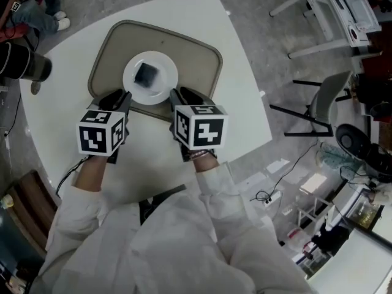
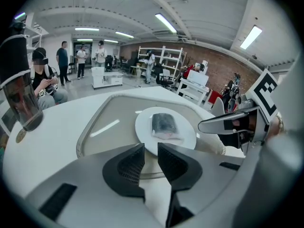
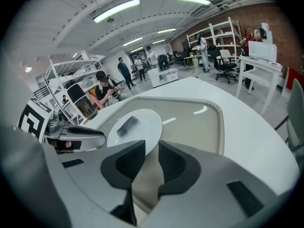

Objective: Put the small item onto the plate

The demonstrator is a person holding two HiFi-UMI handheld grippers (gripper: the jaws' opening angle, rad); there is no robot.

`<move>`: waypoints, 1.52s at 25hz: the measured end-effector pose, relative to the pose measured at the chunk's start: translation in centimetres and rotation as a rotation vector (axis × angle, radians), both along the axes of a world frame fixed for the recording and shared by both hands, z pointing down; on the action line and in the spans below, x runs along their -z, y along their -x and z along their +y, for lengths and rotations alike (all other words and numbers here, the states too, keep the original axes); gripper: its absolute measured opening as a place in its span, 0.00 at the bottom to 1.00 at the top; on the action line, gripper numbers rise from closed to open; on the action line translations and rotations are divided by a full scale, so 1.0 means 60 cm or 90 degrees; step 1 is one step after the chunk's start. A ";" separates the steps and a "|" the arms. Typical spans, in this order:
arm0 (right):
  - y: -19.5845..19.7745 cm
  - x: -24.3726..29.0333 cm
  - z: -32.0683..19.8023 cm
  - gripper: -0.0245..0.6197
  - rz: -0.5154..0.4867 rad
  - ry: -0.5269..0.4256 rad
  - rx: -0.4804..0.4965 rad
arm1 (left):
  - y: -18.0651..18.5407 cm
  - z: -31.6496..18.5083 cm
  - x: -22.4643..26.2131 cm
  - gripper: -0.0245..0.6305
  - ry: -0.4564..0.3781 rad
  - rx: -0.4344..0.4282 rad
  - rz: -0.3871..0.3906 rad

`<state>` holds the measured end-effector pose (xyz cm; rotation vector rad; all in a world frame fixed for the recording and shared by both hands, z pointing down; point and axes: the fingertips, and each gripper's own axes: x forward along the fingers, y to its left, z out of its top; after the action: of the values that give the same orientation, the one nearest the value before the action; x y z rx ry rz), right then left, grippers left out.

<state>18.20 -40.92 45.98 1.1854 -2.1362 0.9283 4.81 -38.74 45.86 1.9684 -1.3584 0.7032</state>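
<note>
A small dark flat item (image 1: 146, 73) lies in the middle of a white plate (image 1: 131, 86), which stands on a beige tray (image 1: 199, 57). My left gripper (image 1: 122, 98) is at the plate's near left rim and my right gripper (image 1: 179, 97) at its near right rim. In the left gripper view the item (image 2: 165, 123) rests on the plate (image 2: 142, 133) just past my left gripper (image 2: 151, 156), whose jaws stand apart with nothing between them. In the right gripper view my right gripper (image 3: 152, 158) is open and empty too, with the item (image 3: 126, 125) ahead to its left.
The tray sits on a round white table (image 1: 236, 109). A dark cylindrical object (image 1: 24, 63) stands at the table's left edge. A chair (image 1: 324, 103) and cables are on the floor to the right. Several people are in the room beyond the table.
</note>
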 end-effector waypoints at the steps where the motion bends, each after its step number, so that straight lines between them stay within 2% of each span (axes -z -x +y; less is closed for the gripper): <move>1: 0.001 0.010 0.004 0.15 -0.001 -0.011 -0.004 | 0.003 0.004 0.008 0.17 -0.010 -0.001 0.005; 4: 0.003 0.056 0.020 0.15 -0.002 -0.058 -0.010 | 0.009 0.024 0.044 0.16 -0.055 -0.002 0.028; 9: 0.042 0.137 0.078 0.12 -0.025 -0.139 0.013 | 0.041 0.077 0.108 0.08 -0.122 -0.024 0.053; 14: 0.108 0.188 0.162 0.06 -0.071 -0.154 0.013 | 0.089 0.139 0.152 0.06 -0.151 -0.052 0.076; 24: 0.253 0.232 0.401 0.06 -0.133 -0.186 0.055 | 0.155 0.350 0.198 0.05 -0.170 -0.161 0.107; 33: 0.312 0.249 0.542 0.06 -0.142 -0.226 0.074 | 0.146 0.508 0.197 0.05 -0.152 -0.246 0.150; 38: 0.317 0.259 0.598 0.06 -0.156 -0.240 0.072 | 0.128 0.567 0.197 0.05 -0.146 -0.257 0.192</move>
<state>-0.82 -5.02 30.44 1.1519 -2.6318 0.6666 -2.85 -4.69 34.06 2.4530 -0.9023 0.4102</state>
